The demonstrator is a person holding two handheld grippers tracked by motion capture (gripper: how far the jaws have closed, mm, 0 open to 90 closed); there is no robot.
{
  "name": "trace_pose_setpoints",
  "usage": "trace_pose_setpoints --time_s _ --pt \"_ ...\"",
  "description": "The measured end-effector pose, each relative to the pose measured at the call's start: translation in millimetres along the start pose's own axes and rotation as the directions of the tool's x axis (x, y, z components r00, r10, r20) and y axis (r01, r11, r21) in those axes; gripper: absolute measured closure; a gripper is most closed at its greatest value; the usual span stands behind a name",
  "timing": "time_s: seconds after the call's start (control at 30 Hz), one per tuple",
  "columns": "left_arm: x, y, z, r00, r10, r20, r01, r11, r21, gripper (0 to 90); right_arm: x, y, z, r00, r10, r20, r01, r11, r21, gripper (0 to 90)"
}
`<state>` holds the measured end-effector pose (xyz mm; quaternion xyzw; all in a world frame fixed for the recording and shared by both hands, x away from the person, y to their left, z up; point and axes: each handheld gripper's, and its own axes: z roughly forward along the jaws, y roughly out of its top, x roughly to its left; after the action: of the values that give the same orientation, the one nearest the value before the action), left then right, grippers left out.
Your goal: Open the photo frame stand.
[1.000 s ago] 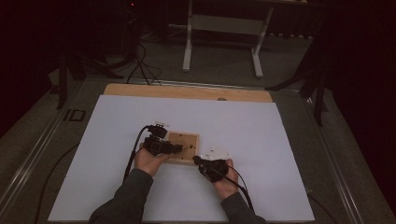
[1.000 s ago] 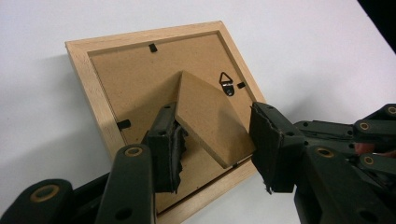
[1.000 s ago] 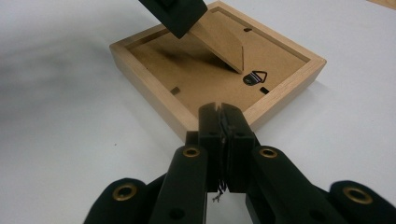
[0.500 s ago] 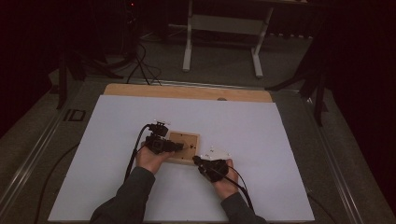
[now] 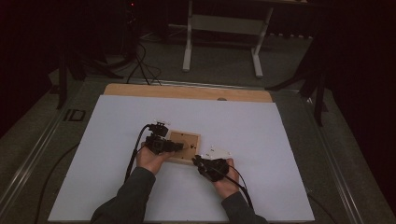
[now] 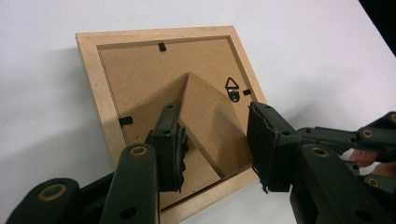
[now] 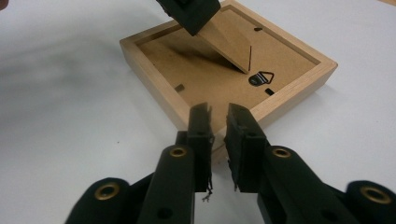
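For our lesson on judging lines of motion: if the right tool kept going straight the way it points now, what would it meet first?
Most likely the near wooden edge of the picture frame, just beyond the right tool; its jaws, slightly apart, have just been opening with nothing between them.

Frame [image 5: 183, 145] face-down on sheet [image 5: 261, 140] — left gripper [image 5: 173, 146] over it, right gripper [image 5: 198, 161] at near corner.

Frame [image 6: 140, 70] near corner hidden behind L hand-held gripper [image 6: 217, 149].

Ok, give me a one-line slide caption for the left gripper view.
Left gripper straddles the raised easel flap on the back of a face-down wooden picture frame.
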<state>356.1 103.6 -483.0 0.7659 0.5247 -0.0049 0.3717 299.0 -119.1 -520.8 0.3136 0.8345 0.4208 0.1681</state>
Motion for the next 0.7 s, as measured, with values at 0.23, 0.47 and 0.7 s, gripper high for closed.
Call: trace_pose_setpoints --time_s 0.23,0.47,0.7 --pt "-4.4 -5.0 -3.6 0.9987 0.049 -0.016 -0.049 0.9987 -0.016 57.8 -5.2 1.8 -2.4 1.0000 0.010 0.000 -0.010 1.000 -0.003 74.6" --pt "-8.1 -15.7 -10.2 0.9947 0.097 -0.034 -0.098 0.9939 -0.049 57.9 -11.5 5.0 -6.6 0.9997 0.021 0.016 -0.020 1.000 -0.019 71.4" --pt "-10.2 -28.0 -16.0 0.9883 0.147 -0.043 -0.150 0.9845 -0.091 57.9 -16.6 7.1 -5.9 0.9992 0.033 0.024 -0.033 0.999 -0.024 68.0"
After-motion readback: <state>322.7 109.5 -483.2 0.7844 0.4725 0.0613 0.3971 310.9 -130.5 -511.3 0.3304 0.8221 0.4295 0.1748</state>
